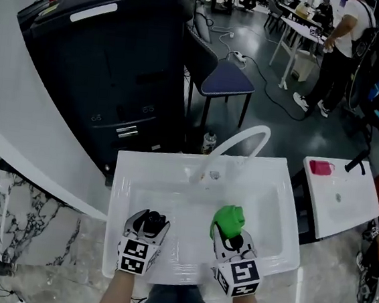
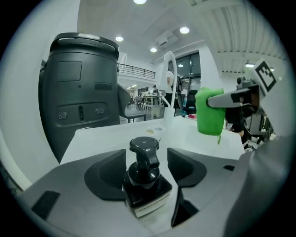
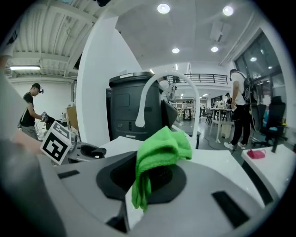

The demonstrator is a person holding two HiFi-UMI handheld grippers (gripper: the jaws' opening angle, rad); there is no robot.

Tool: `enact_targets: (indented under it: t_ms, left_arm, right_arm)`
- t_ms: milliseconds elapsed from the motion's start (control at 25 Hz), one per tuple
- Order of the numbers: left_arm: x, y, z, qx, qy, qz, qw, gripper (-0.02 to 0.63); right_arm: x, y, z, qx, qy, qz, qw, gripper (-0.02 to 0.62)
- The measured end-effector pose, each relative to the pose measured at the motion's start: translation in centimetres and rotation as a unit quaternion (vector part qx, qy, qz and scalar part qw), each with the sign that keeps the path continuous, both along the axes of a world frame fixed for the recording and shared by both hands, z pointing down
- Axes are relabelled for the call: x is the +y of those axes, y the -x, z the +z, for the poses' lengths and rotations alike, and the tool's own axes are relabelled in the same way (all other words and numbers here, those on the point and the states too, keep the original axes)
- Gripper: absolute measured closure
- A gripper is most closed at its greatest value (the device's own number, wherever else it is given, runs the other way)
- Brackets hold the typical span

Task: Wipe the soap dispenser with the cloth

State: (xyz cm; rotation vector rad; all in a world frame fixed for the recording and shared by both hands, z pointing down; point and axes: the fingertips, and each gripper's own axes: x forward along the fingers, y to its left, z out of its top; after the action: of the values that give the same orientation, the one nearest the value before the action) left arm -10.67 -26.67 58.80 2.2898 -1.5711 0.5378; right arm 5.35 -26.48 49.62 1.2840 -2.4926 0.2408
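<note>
Dispenser (image 2: 144,178) stands in sink (image 1: 128,174) between wide-apart jaws of left gripper (image 1: 149,221), apparently not clamped. Cloth (image 3: 159,152) is pinched in right gripper (image 1: 229,238), just beside, not touching. Wiping judged not under way; cloth must be brought against dispenser.

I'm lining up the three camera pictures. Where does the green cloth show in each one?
Head view: the green cloth is low, just right of centre, over the white sink.
Left gripper view: upper right.
Right gripper view: centre foreground.
Shared landmark: the dark cabinet, upper left in the head view, left in the left gripper view, centre background in the right gripper view.
</note>
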Motion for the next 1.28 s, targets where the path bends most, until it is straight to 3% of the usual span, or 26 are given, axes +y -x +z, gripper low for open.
enact_targets:
  t_ms: [80,200,440,600,840,1000,1080,1280]
  left_arm:
    - [-0.7,0.1,0.2,-0.002,-0.005,0.005,1.0000,0.341]
    - [-1.4,0.2,0.1,-0.001,-0.012,0.017,0.9998,0.490]
    - [-1.4,-0.4,0.3,0.002,0.005,0.078,0.9970,0.506]
    - [-1.4,-0.4,-1.0,0.022,0.000,0.081,0.9965,0.512]
    - [-2.6,-0.7,-8.8,0.035,-0.073,0.100,0.9917,0.509]
    - [-3.6,-0.4,-14.2,0.042,-0.096,0.097,0.9897,0.508]
    - [-4.2,0.1,-16.2,0.050,-0.086,0.077,0.9921,0.509]
    - [-5.4,1.0,-19.0,0.068,-0.007,0.032,0.9971,0.512]
  right_arm:
    - [-0.1,0.1,0.9,0.004,0.011,0.005,1.000,0.549]
    - [-0.3,0.1,1.9,0.008,0.023,0.012,1.000,0.549]
    - [-0.2,1.1,3.1,0.017,0.034,0.012,0.999,0.549]
    - [-0.1,1.6,3.1,0.021,0.037,0.007,0.999,0.549]
    - [-0.7,1.9,0.0,0.012,0.012,0.007,1.000,0.549]
    - [-0.8,2.5,-3.0,0.001,-0.020,-0.005,1.000,0.549]
    - [-0.8,2.9,-4.6,-0.002,-0.040,-0.018,0.999,0.549]
    - [0.3,5.0,-7.8,-0.020,-0.075,-0.065,0.995,0.549]
